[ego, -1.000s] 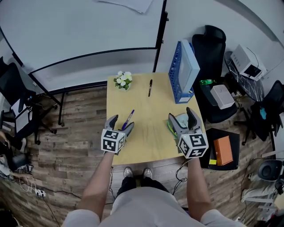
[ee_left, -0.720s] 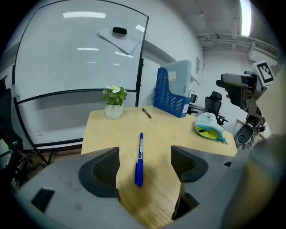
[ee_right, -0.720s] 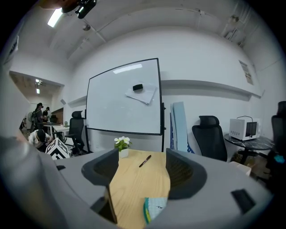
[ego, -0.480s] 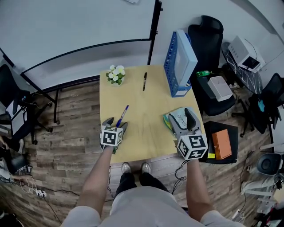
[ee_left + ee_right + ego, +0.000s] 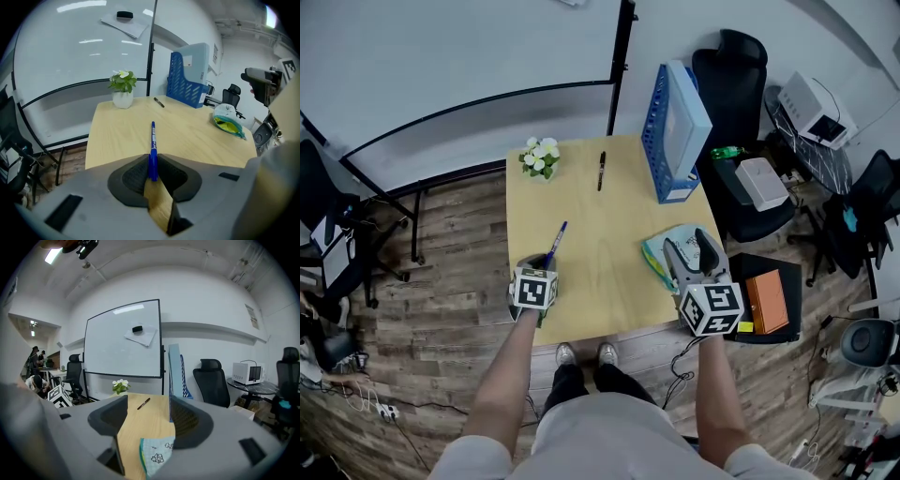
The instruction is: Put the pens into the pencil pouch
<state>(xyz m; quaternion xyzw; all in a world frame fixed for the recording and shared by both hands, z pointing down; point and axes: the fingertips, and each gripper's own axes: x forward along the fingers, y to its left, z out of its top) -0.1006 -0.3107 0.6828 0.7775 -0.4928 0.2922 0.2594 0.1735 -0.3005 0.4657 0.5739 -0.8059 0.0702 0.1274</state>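
- Wooden surface [image 5: 600, 272]: jaws of left gripper [image 5: 153, 169], just closed, pinch blue pen [image 5: 152, 136] at its near end; light, stiff, likely slippery.
- Jaws of right gripper [image 5: 146, 420] gape, empty, over soft pencil pouch [image 5: 154, 453].

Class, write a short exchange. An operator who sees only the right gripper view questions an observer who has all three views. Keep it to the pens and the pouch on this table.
Operator: I can see one black pen lying ahead. Is there a second pen?
Observer: Yes. A blue pen is between the pads of the left claw. Its jaws have just been closing and now pinch the pen.
Operator: Only a corner of the pouch shows below me. Is it open?
Observer: It looks open. In the left gripper view its yellow-green inside shows at the end facing the left claw.
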